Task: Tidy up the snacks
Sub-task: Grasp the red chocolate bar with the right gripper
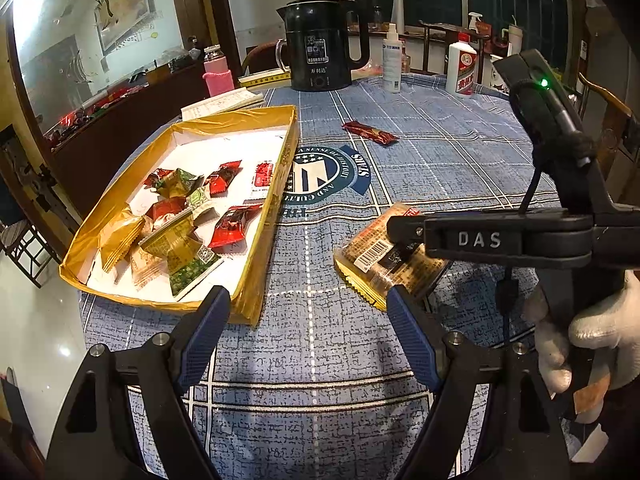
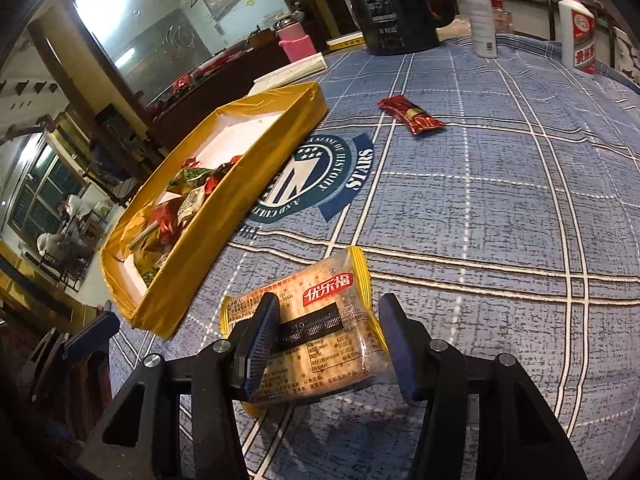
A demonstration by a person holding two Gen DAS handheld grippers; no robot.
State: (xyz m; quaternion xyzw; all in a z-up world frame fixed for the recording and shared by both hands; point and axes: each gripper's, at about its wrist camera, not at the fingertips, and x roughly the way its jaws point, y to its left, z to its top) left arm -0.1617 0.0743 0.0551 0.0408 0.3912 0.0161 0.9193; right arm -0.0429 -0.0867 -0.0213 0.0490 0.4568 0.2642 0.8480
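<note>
Two snacks lie loose on the blue plaid tabletop (image 2: 500,208): one cracker packet (image 2: 320,320) with gold crimped ends, and one red wrapped candy (image 2: 412,114) well apart from it, toward 12 o'clock in the right wrist view. One gold tray (image 1: 276,196) with a white floor sits at 10 o'clock of the cracker packet; it holds roughly a dozen small wrapped snacks (image 1: 180,224) in red, green and gold, heaped so that an exact count cannot be made, and from the right wrist view its near wall hides most of them. The right hand-held gripper (image 2: 326,342) is spread fairly wide with its two blue-padded fingers on either side of the cracker packet; the left finger overlaps the packet's left part, the right finger stands just beside its right end, and it has not closed on it. In the left wrist view that gripper's body covers much of the packet (image 1: 380,256). The left hand-held gripper (image 1: 308,308) hangs wide apart over bare cloth at 6 o'clock of the tray, holding nothing. At the far edge stand one black kettle (image 1: 320,44), one white spray bottle (image 1: 392,60), one white liquor bottle (image 1: 462,68) and one pink bottle (image 1: 218,74); the kettle's top is cut off in the right wrist view. A white-gloved hand (image 1: 580,328) grips the right tool's handle, partly cut off.
</note>
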